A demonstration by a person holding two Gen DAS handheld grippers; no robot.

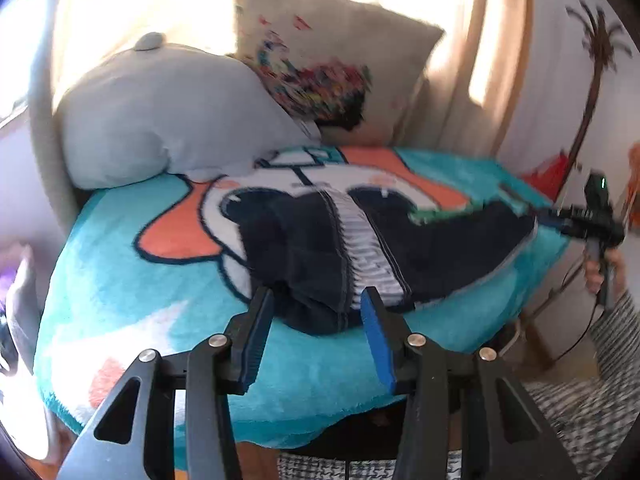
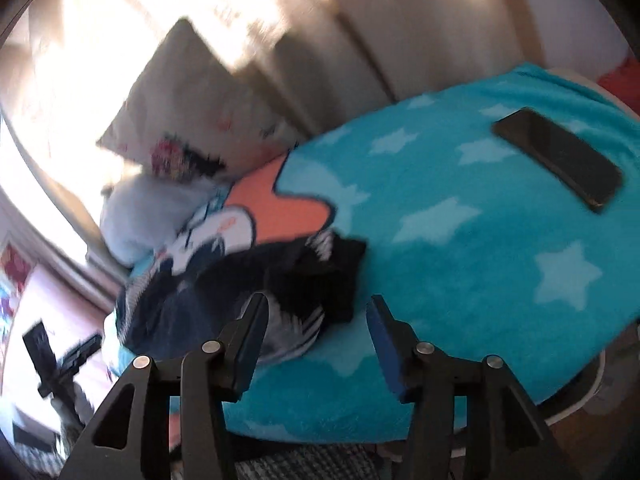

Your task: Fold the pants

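Pants [image 1: 360, 256], dark navy with a striped white panel, lie bunched on my turquoise cartoon blanket [image 1: 160, 280], just ahead of both tools. My left gripper [image 1: 316, 332] stands parted, nothing between its blue pads, the near hem just beyond its tips. My right gripper [image 2: 316, 334] is likewise released, with the crumpled pants ahead-left. A phone [image 2: 558, 158] rests well apart on the blanket.
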